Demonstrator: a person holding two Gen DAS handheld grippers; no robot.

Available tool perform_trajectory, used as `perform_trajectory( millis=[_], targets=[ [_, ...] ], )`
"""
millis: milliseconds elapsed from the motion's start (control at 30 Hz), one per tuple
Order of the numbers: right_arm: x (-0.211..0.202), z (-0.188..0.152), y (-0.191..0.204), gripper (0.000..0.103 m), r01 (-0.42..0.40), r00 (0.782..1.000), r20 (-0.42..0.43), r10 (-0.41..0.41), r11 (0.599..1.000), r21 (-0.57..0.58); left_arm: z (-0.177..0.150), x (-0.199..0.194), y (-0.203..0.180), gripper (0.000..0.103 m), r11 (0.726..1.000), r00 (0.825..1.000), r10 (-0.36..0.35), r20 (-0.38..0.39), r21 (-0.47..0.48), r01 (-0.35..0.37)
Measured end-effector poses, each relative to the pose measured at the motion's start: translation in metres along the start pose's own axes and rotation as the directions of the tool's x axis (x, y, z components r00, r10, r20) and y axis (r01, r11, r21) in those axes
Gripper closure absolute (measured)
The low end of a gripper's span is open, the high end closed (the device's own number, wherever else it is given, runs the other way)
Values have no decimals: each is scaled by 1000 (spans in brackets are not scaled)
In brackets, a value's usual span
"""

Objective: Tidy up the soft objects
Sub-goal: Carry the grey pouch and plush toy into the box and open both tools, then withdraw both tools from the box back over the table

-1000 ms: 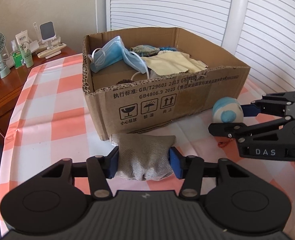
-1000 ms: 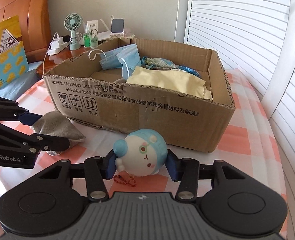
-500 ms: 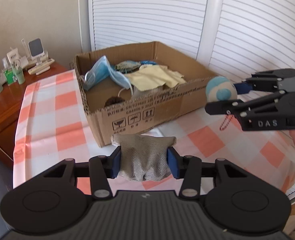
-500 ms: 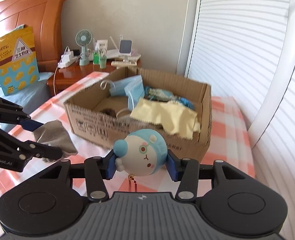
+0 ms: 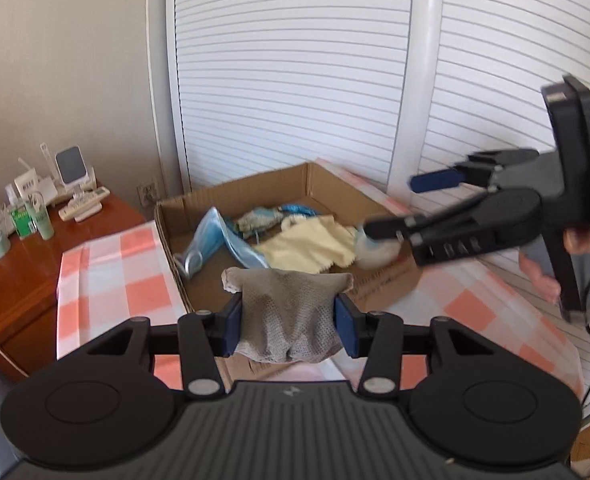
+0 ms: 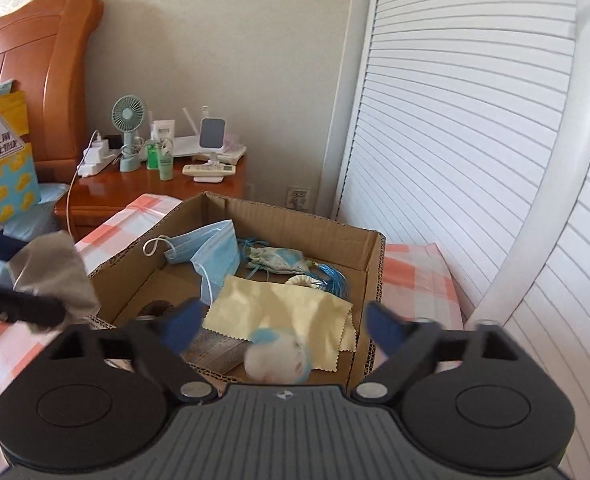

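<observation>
Right wrist: right hand-held gripper [image 6: 283, 322] spread wide above blurred plush toy [image 6: 277, 356]; left hand-held gripper [image 5: 289, 320] clamps grey cloth [image 5: 287, 312].

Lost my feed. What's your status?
Left tongs shut on grey cloth. Right tongs open, plush blurred over box. Nothing in the way.

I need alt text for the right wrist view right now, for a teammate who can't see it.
The right gripper hangs open above a cardboard box, and a blurred blue and white plush toy sits between its jaws, touching neither. The box holds a yellow cloth and blue face masks; at left, the left gripper holds a grey cloth.
</observation>
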State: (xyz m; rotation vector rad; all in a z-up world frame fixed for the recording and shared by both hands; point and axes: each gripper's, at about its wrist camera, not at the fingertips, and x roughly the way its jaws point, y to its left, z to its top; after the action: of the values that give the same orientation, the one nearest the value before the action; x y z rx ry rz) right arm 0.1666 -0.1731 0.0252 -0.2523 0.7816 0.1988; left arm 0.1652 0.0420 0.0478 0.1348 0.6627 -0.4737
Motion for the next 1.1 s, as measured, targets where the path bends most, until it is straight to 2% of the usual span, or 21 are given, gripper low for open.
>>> perform_trajectory(
  millis=[33, 233, 267, 333, 367, 400, 533, 667, 800, 933, 1033, 1100],
  targets=[
    [-2, -3, 0, 0, -4, 1000, 7, 4, 1000, 13, 5, 3, 1, 57, 1000, 1000, 4, 7, 5, -4],
    [-10, -22, -3, 0, -26, 999, -24, 27, 997, 72, 29, 34, 17, 56, 1000, 999, 31, 11, -2, -31],
    [-11, -23, -4, 0, -24, 999, -28, 26, 996, 81, 33, 40, 20, 53, 999, 999, 37, 8, -7, -37],
    [-14, -26, -6, 0, -17, 999, -34, 21, 995, 102, 38, 53, 24, 34, 998, 999, 54, 7, -12, -54],
    [-16, -26, -6, 0, -12, 999, -36, 16, 994, 112, 39, 58, 26, 20, 997, 998, 69, 9, -20, -69],
    [-18, -27, -7, 0, -8, 999, -37, 13, 993, 119, 41, 63, 29, 13, 996, 997, 82, 15, -28, -82],
    [-24, -28, -7, 0, 18, 998, -54, -11, 990, 137, 41, 71, 31, 8, 988, 987, 153, 43, -43, -151],
    [-26, -29, -3, 0, 62, 994, -98, -48, 987, 148, 35, 58, 23, 2, 985, 986, 166, 34, -52, -164],
    [-28, -29, 3, 0, 109, 984, -159, -80, 978, 180, 21, 35, 3, 1, 981, 981, 191, 29, -46, -190],
    [-32, -34, 10, 0, 189, 969, -198, -148, 960, 206, 7, 18, -14, 1, 971, 972, 231, -48, -59, -233],
    [-36, -38, 16, 0, 196, 963, -226, -144, 954, 227, -4, 8, -23, 1, 955, 959, 269, -92, -106, -278],
    [-41, -38, 21, 0, 197, 963, -229, -145, 954, 224, -10, 2, -26, 1, 955, 963, 250, -103, -138, -262]
  ],
)
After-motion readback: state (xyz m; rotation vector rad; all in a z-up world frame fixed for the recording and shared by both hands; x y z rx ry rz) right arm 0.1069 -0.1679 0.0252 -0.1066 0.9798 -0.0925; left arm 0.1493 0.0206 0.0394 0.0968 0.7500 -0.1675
